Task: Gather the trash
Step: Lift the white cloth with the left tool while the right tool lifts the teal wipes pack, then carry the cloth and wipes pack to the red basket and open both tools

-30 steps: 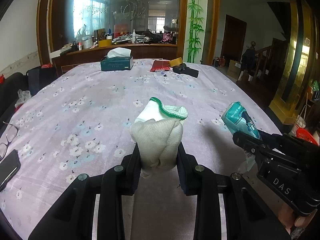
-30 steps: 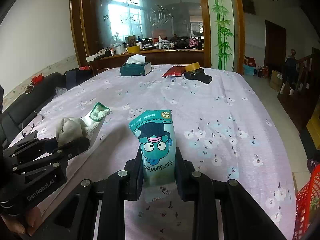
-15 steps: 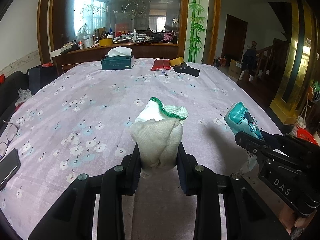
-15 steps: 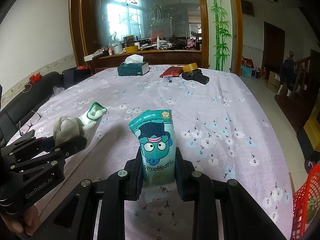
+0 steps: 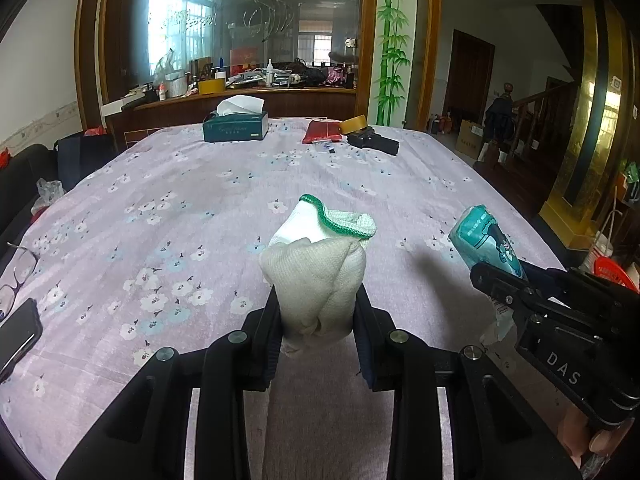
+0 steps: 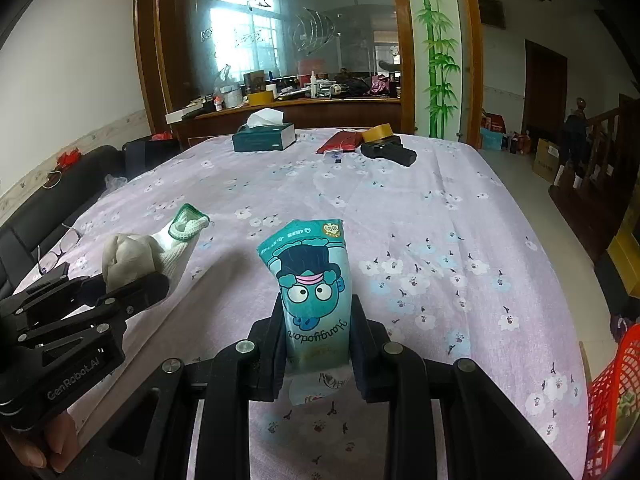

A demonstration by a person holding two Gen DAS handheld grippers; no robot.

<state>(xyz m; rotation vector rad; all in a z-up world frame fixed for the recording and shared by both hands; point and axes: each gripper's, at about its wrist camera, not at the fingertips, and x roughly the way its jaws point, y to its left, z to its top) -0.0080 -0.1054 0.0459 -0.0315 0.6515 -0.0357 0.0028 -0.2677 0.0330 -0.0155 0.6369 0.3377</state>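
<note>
1. The left tongs [image 5: 316, 312] are clamping a crumpled white sock [image 5: 316, 276], which is standing upright between the fingers above the desk [image 5: 200, 184].
2. The right tongs [image 6: 318, 336] are pinching a teal cartoon wrapper [image 6: 312, 288], also upright.
3. Both tongs are pointing toward the tissue box [image 5: 235, 128], side by side, with the wrapper sitting right of the sock.

Far across the floral tablecloth [image 5: 192, 208] — a tissue box [image 5: 235, 127], red pouch [image 5: 323, 131], tape roll [image 5: 353, 123].
</note>
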